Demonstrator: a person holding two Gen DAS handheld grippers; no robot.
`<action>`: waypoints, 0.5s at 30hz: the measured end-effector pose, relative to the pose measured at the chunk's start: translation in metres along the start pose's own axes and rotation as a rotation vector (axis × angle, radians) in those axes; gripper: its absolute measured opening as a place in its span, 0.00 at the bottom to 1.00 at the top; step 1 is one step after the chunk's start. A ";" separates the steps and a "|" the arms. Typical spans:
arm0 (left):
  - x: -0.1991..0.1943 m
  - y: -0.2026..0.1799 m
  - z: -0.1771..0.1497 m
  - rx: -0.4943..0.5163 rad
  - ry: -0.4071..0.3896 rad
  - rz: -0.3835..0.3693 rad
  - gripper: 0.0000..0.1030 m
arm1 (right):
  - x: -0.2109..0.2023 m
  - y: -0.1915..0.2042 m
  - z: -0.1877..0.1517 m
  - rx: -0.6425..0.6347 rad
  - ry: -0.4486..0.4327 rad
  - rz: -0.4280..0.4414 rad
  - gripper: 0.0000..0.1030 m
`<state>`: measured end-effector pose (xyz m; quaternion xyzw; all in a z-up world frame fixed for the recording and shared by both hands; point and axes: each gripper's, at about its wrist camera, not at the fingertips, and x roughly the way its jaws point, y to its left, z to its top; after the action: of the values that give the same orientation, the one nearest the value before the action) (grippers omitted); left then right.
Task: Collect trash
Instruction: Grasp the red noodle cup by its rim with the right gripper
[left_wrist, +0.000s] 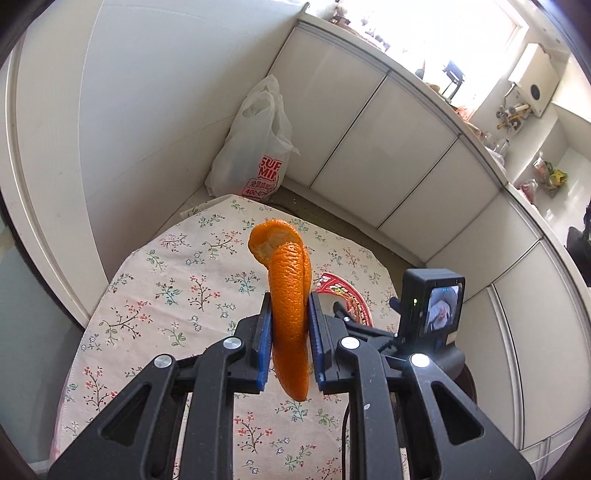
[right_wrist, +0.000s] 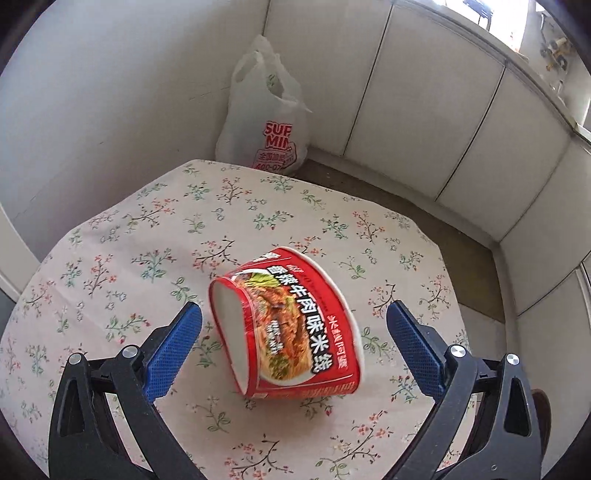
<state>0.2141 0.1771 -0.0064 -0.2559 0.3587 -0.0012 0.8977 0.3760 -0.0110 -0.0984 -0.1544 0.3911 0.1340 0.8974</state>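
The curled orange peel stands between the left gripper's pads, above the flower-printed tablecloth. The red paper noodle bowl lies on its side on that cloth, between the right gripper's spread fingers. Beyond both, the white plastic shopping bag sits on the floor behind the table.

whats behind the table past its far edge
A white plastic bag with red print stands on the floor in the corner, against the wall and beside the white cabinet doors. The table edge covers its base, and its contents cannot be made out.
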 end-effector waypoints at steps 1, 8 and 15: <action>0.000 0.001 0.000 -0.002 0.001 0.000 0.18 | 0.005 -0.002 0.000 0.008 0.013 0.015 0.93; 0.003 0.002 0.000 -0.004 0.020 0.000 0.18 | 0.033 -0.015 -0.014 0.143 0.117 0.172 0.83; 0.003 0.004 -0.001 -0.006 0.018 -0.002 0.18 | 0.020 -0.042 -0.026 0.325 0.089 0.279 0.40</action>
<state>0.2145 0.1794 -0.0105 -0.2589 0.3664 -0.0034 0.8937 0.3870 -0.0568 -0.1228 0.0422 0.4641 0.1852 0.8652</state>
